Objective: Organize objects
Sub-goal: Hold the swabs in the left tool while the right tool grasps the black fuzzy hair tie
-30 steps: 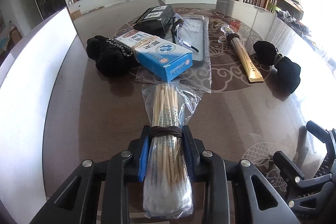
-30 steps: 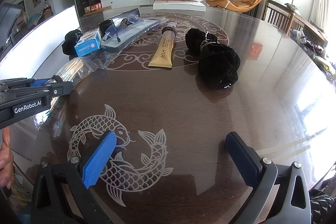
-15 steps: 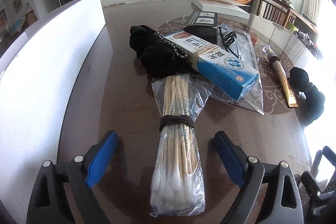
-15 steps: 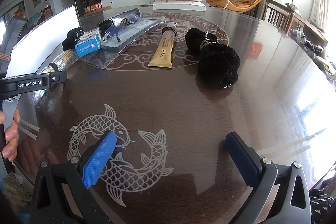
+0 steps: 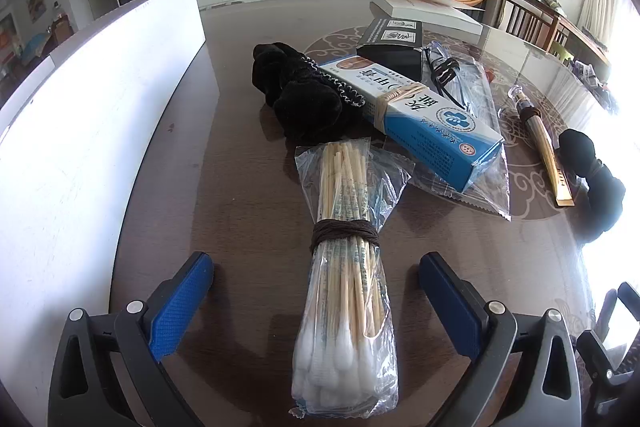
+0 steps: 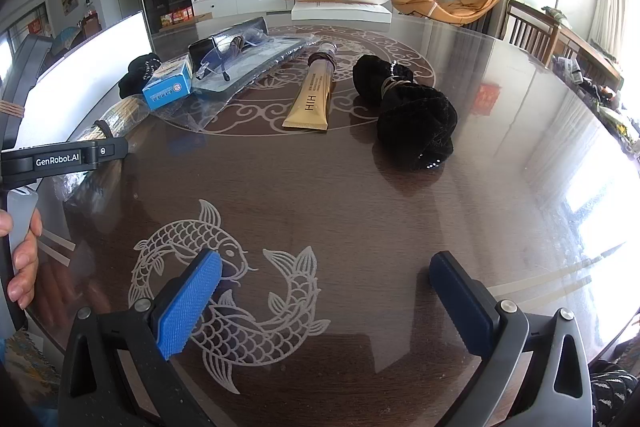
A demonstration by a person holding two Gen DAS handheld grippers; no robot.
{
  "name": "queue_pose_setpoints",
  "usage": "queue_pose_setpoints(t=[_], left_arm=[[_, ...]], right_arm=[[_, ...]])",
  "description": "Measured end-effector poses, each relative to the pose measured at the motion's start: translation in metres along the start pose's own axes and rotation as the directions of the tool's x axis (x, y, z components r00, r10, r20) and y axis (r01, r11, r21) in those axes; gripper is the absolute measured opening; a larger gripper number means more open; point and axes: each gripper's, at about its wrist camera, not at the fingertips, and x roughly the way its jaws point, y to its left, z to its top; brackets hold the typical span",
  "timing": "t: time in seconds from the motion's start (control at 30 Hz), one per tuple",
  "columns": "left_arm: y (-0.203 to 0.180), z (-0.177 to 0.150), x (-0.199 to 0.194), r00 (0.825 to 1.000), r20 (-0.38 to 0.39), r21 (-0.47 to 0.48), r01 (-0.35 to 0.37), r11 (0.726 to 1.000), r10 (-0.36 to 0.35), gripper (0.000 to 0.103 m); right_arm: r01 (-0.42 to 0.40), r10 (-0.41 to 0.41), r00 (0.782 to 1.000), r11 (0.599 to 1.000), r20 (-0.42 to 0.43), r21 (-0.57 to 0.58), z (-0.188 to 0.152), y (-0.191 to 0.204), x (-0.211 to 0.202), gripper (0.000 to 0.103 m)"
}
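A dark brown glossy round bench [image 5: 248, 187] with pale fish and scroll patterns carries a row of bundled items. The left hand-held gripper [image 5: 316, 301] has just been opening and now stands spread wide, its blue pads clear on either side of a clear plastic bag of wooden cotton swabs tied with a brown band [image 5: 346, 259], which lies flat on the bench between them. Just beyond the bag lie a blue and white cardboard box bound with a rubber band [image 5: 416, 115], a black fuzzy fabric bundle [image 5: 296, 91] and a small black box [image 5: 394, 45]. The right hand-held gripper [image 6: 324, 301] is also spread wide with nothing between its pads, over the fish pattern. Farther off lie a gold tube [image 6: 314, 95] and a second black fabric bundle [image 6: 412, 115].
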Motion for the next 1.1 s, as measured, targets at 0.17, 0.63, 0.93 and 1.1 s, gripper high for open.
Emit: queue_pose_setpoints(t=[0.17, 0.63, 0.93, 1.1], left_arm=[[0.000, 0.000, 0.000, 1.000, 0.000, 0.001, 0.000, 1.000, 0.000, 0.103], [0.000, -0.001, 0.000, 1.000, 0.001, 0.000, 0.000, 1.000, 0.000, 0.103], [0.000, 0.004, -0.003, 0.993, -0.114, 0.062, 0.048, 0.997, -0.041, 0.103], [0.005, 0.006, -0.012, 0.994, -0.091, 0.079, 0.059, 0.995, -0.051, 0.072]], right_arm=[[0.000, 0.000, 1.000, 1.000, 0.002, 0.000, 0.000, 0.000, 0.000, 0.103], [-0.060, 0.056, 0.998, 0.982, 0.026, 0.178, 0.008, -0.060, -0.027, 0.103], [-0.145, 0.162, 0.978, 0.981, -0.134, 0.127, 0.095, -0.108, 0.006, 0.103], [-0.130, 0.126, 0.968, 0.991, -0.218, -0.005, 0.125, -0.071, 0.055, 0.088]])
